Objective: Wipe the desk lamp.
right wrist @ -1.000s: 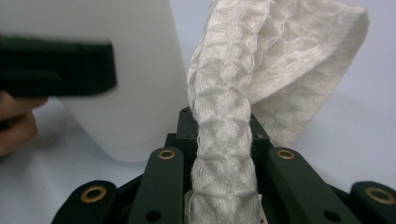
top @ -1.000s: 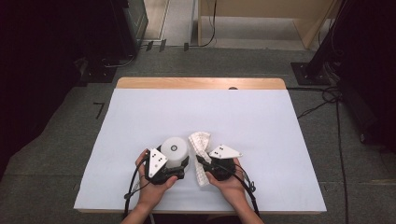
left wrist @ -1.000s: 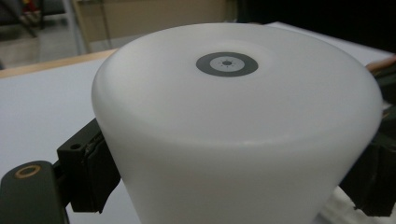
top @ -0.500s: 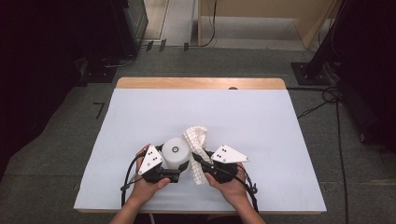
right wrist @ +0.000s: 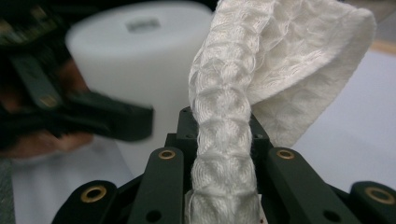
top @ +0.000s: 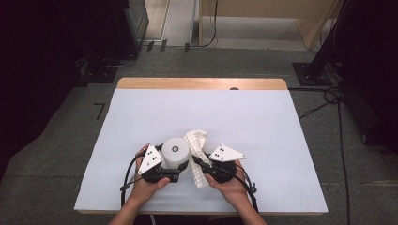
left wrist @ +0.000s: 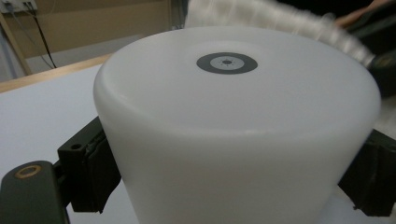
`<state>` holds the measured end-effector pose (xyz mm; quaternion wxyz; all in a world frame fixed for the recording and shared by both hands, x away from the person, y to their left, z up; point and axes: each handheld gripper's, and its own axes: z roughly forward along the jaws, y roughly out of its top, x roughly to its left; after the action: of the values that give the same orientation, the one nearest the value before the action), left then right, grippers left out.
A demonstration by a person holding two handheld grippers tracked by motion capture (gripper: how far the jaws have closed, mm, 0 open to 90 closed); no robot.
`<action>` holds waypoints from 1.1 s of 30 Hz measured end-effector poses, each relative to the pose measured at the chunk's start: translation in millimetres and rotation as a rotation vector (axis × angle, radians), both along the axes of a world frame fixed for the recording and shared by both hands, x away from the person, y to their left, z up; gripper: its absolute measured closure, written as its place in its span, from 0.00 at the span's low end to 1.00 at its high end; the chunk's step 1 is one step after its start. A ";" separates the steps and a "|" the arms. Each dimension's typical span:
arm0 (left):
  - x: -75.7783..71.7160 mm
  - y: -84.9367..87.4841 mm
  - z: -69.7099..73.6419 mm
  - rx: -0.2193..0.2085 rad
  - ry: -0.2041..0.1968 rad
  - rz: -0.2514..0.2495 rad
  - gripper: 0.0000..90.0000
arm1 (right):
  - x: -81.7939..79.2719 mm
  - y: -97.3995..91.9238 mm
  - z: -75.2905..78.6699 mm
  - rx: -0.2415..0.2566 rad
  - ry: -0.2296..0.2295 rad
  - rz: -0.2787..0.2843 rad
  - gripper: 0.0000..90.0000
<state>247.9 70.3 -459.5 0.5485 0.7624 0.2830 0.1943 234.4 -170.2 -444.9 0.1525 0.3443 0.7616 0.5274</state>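
White waffle-weave cloth (right wrist: 224, 140) is pinched between the jaws of the right tool (top: 206, 165), bunched into a thick rope where the pads clamp it and flaring loose above, its free end draped against the side of the upturned cup (top: 175, 151). That cup, a white, slightly translucent plastic one standing bottom-up, sits near the front edge of the table (top: 263, 122), which is covered with a pale sheet, and the left tool (top: 172, 169) grips it across its lower wall, a black pad pressed to each side in the left gripper view. The step in hand looks like wiping the cup: one tool steadies it while the other brings the cloth to its side. The next move probably calls for dragging the cloth across or around the wall and over the flat top, with the left grip firm enough that the light cup neither twists nor slides, and with the cloth clamped tight so it does not slip out. For markings, the cup's base carries a small dark grey ring mark (left wrist: 227, 62) with a paler centre; no brand name, label or legible lettering can be made out anywhere.
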 end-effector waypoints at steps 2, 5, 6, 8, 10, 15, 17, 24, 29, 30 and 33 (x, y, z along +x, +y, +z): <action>0.4 -1.4 -0.8 0.008 -0.001 0.000 0.10 | -2.6 -1.1 5.9 0.009 -0.029 0.000 0.83; 1.0 -3.7 -3.0 0.019 -0.004 -0.004 0.10 | -1.8 -2.0 3.4 -0.007 -0.026 -0.006 0.83; 1.5 -4.2 -4.3 0.026 -0.005 -0.007 0.10 | 1.0 -3.8 -1.9 -0.013 -0.007 -0.020 0.83; 2.9 -4.2 -7.7 0.043 -0.011 -0.013 0.10 | 2.4 -4.6 -4.1 -0.016 0.002 -0.029 0.83; 5.1 -3.1 -10.5 0.041 0.002 -0.009 0.10 | 4.4 -6.9 -7.6 -0.017 0.015 -0.043 0.84; 6.1 -0.6 -13.8 0.030 0.006 -0.002 0.10 | 7.9 -11.1 -11.6 -0.017 0.024 -0.057 0.83; 5.0 -0.8 -14.1 0.030 0.005 0.003 0.10 | 7.9 -11.1 -12.0 -0.016 0.030 -0.058 0.83; -5.2 -8.2 -8.2 0.043 0.007 0.119 0.02 | 9.0 -12.2 -13.4 -0.015 0.042 -0.063 0.83; -19.7 -30.4 -9.6 0.106 0.006 0.304 0.05 | 10.6 -14.8 -15.8 -0.015 0.057 -0.080 0.83; -19.7 -30.4 -9.6 0.106 0.006 0.304 0.07 | 10.6 -14.8 -15.8 -0.015 0.057 -0.080 0.83; -18.0 -29.1 -9.9 0.087 0.026 0.300 0.09 | 11.2 -14.0 -17.9 -0.022 0.059 -0.080 0.83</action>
<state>229.9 41.2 -469.4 0.4761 0.7371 0.3922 0.2762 245.6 -184.3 -462.8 0.1547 0.3882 0.7572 0.5020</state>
